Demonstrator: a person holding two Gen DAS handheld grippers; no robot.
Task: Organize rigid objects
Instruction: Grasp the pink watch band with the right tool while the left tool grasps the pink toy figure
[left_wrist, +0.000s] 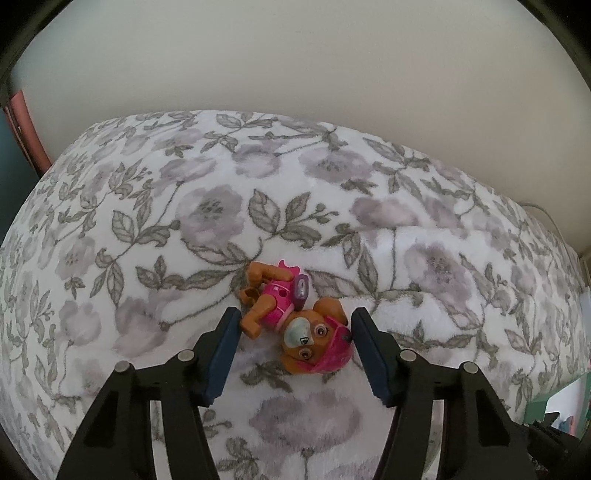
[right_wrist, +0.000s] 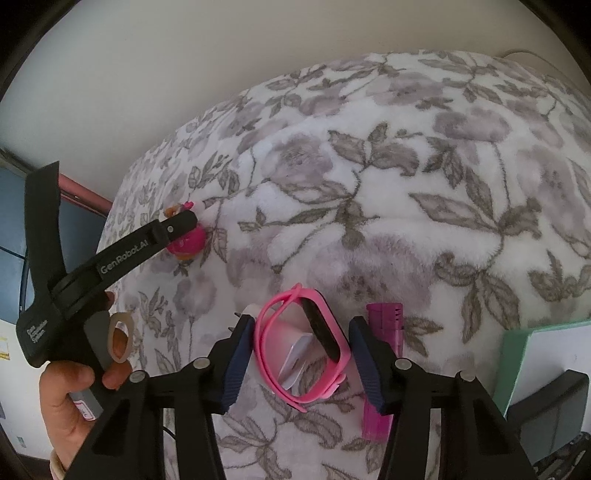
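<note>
On floral blanket, mid-bed: toy pup lies between left gripper pads, head touching one pad, body slanting away toward far edge; grip unconfirmed. Right gripper brackets pink smartwatch, contact unclear.

Soft, even daylight in both views, no hard shadows; only faint shade under the toy dog and pink watch. Wall looks flat and slightly washed out, no glare. Strong fisheye bend: floral blanket bulges like a dome, dark vignette in the corners. Centre fairly sharp, blanket pile soft; edges smeared, clutter at the right rim blurry.
</note>
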